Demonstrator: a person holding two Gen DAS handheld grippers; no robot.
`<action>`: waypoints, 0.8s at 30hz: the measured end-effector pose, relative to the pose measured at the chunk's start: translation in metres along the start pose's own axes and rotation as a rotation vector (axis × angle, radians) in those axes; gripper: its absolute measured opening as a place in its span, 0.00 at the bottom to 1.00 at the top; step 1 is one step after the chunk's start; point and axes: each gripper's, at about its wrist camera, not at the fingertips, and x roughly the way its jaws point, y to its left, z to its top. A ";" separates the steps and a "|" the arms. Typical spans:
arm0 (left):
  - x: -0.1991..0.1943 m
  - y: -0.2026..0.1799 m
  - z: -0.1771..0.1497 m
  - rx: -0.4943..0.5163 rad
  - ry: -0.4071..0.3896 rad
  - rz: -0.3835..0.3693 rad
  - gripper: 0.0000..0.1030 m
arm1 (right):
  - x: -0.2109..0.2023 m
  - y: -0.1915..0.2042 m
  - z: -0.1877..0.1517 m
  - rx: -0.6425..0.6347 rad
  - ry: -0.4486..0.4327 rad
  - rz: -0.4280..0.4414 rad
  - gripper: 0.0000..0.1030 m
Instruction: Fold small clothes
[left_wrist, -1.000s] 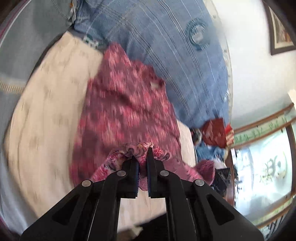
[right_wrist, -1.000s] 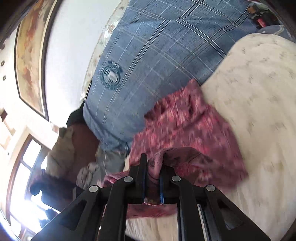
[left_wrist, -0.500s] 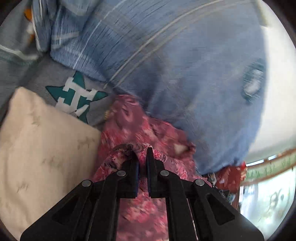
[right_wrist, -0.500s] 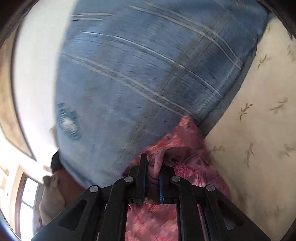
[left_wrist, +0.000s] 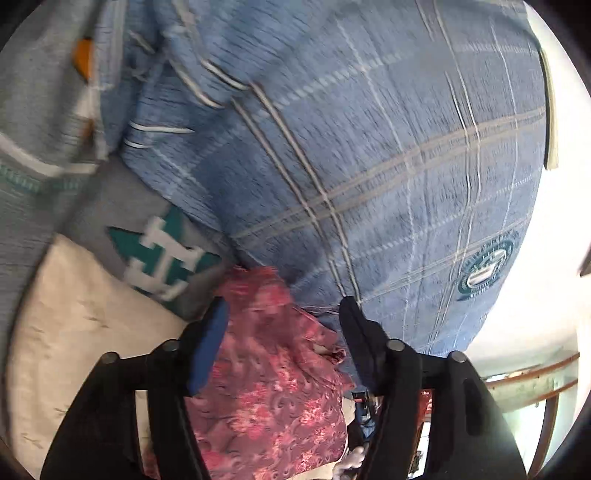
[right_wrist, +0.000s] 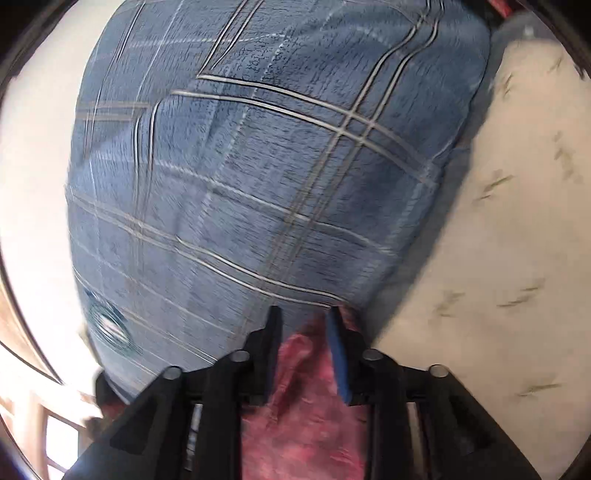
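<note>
The left gripper (left_wrist: 282, 310) has its jaws spreading apart, and the red garment (left_wrist: 273, 384) lies loose between them with the pads off it. One inner pad is blue; the other finger is black and partly in shadow. The right gripper (right_wrist: 303, 317) is also opening, to a narrower gap, and the same garment (right_wrist: 306, 413) runs up between its fingers without being pinched.

The garment is thin cloth, dark red with a pink swirled and flowered print, rumpled into soft folds. Its lower part is cut off behind the black gripper frames in both views, so its full outline cannot be made out. Its far edge lies against the foot of the pillow (left_wrist: 369, 166), at the back edge of the sheet (left_wrist: 74, 332).

The pillow is large and bulging, in coarse blue woven cloth crossed by pale plaid lines, with a round teal badge near one corner. The sheet is cream with small sprig marks, smooth but blurred in the right view. A grey cloth (left_wrist: 166, 258) with a teal and white star pattern lies between sheet and pillow. The room beyond the pillow is overexposed and hard to read.
</note>
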 end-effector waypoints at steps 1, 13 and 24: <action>0.000 0.005 0.000 -0.011 0.022 -0.006 0.59 | 0.000 -0.001 -0.003 -0.024 0.021 -0.027 0.35; 0.078 -0.023 -0.038 0.256 0.172 0.240 0.59 | 0.092 0.069 -0.033 -0.263 0.220 -0.030 0.36; 0.010 0.005 -0.054 0.182 0.161 0.179 0.60 | -0.004 0.018 -0.031 -0.307 0.190 -0.147 0.50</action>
